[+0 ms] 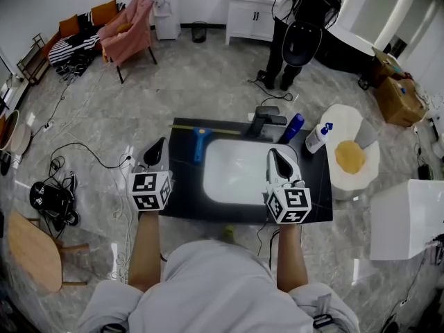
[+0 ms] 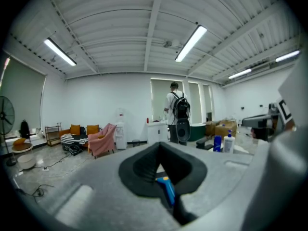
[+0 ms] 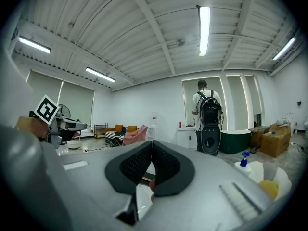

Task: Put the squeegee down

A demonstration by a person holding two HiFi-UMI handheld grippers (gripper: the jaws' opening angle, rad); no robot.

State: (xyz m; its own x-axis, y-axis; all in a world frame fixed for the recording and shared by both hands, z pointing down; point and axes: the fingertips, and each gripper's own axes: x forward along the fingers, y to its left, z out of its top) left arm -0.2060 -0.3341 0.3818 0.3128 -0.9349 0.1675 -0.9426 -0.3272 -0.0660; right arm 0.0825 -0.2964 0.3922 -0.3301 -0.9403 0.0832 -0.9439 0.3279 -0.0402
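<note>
Squeegee [image 1: 200, 143] flat on blk counter [image 1: 182, 183] (by sink [image 1: 236, 172]).

The squeegee [image 1: 200, 144] has a bright blue handle and a pale yellow strip at its far end, on a black tabletop [image 1: 182, 186] with a white basin [image 1: 236, 171]. At the tabletop's far right corner are a deep blue bottle [image 1: 292, 127] and a white spray bottle [image 1: 317, 139] with a blue top. The cubes on the left gripper [image 1: 157, 151] and right gripper [image 1: 277, 159] bear black-and-white square markers, both pairs of jaws are black, and the floor [image 1: 208, 75] is marbled grey.
</note>
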